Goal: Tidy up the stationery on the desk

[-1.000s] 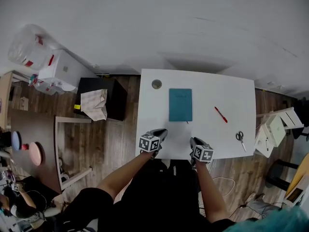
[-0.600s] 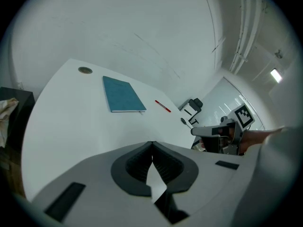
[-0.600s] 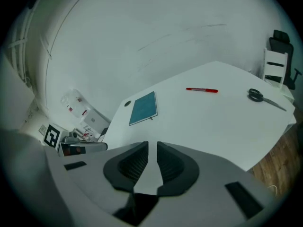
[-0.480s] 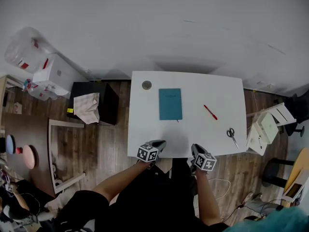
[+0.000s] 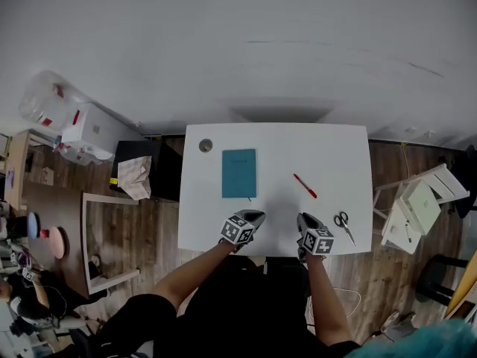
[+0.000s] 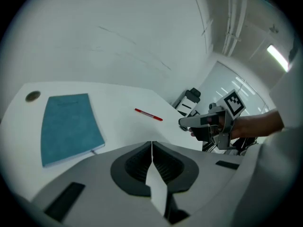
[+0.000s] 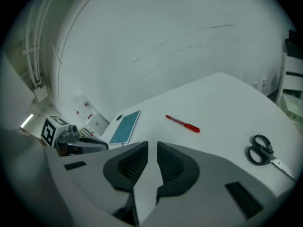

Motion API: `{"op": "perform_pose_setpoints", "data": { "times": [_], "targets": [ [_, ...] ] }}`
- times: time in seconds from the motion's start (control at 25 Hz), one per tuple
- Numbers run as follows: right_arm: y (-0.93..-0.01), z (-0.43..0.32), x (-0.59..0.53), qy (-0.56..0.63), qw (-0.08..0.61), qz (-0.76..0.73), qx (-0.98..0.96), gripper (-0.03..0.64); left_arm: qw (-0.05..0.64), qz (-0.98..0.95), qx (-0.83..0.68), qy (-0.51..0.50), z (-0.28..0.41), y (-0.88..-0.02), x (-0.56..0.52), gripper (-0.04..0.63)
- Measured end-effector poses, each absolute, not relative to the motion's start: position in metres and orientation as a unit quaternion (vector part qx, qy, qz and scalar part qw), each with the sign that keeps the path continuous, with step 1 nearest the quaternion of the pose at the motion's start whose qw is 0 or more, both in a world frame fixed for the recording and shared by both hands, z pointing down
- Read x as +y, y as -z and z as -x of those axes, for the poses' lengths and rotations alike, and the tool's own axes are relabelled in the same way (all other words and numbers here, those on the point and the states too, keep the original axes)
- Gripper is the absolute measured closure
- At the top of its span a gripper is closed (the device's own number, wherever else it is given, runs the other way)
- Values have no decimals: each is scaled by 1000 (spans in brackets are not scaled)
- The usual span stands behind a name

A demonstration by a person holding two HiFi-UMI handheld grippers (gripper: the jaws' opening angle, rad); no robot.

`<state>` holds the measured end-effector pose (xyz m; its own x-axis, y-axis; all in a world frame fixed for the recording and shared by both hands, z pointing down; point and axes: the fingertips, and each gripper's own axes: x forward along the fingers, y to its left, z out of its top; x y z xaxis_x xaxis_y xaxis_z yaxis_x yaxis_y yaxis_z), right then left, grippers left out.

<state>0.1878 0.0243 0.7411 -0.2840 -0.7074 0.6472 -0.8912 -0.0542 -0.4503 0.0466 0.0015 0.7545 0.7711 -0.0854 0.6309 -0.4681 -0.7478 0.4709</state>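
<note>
On the white desk [image 5: 328,155] lie a teal notebook [image 5: 238,173] [image 6: 66,126] [image 7: 125,126], a red pen [image 5: 304,186] [image 6: 148,114] [image 7: 182,123] and black-handled scissors [image 5: 343,223] [image 7: 260,151]. My left gripper [image 5: 256,215] [image 6: 151,144] hovers at the front edge below the notebook, its jaws shut with nothing in them. My right gripper [image 5: 304,218] [image 7: 152,146] is beside it, left of the scissors. Its jaws have just been closing, and now a narrow gap stays between them with nothing in it.
A small round grey disc [image 5: 206,145] sits at the desk's back left corner. A black cabinet [image 5: 153,162] stands left of the desk and a white stool [image 5: 417,203] to the right. Boxes [image 5: 89,129] and a wooden frame [image 5: 104,237] are on the floor further left.
Both grippers have slid to the right along the desk's front edge. The right one is now nearer the scissors. The head view has shifted too.
</note>
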Motion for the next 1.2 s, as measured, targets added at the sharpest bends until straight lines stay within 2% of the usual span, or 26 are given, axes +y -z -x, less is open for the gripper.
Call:
{"op": "perform_pose_setpoints", "data": {
  "times": [0.16, 0.32, 0.48, 0.6, 0.72, 0.92, 1.2],
  "targets": [
    [-747, -206, 13, -431, 88, -584, -683, 543, 260, -898, -131, -331, -99, -752, -25, 578],
    [-751, -200, 14, -451, 81, -557, -693, 543, 243, -893, -77, -370, -140, -758, -39, 575],
    [-755, -200, 18, -470, 68, -540, -695, 543, 172, -892, -13, -417, -175, -769, -47, 487],
    [-760, -209, 22, -480, 53, -542, -687, 544, 155, -892, 27, -425, -198, -779, -51, 482],
    [-765, -225, 23, -489, 38, -551, -675, 544, 138, -885, 64, -440, -212, -790, -58, 476],
    [-768, -265, 19, -483, 32, -586, -649, 545, 33, -852, 119, -509, -220, -812, -68, 471],
    [-770, -304, 15, -479, 17, -609, -632, 545, -50, -815, 203, -540, -237, -826, -61, 471]
  ]
}}
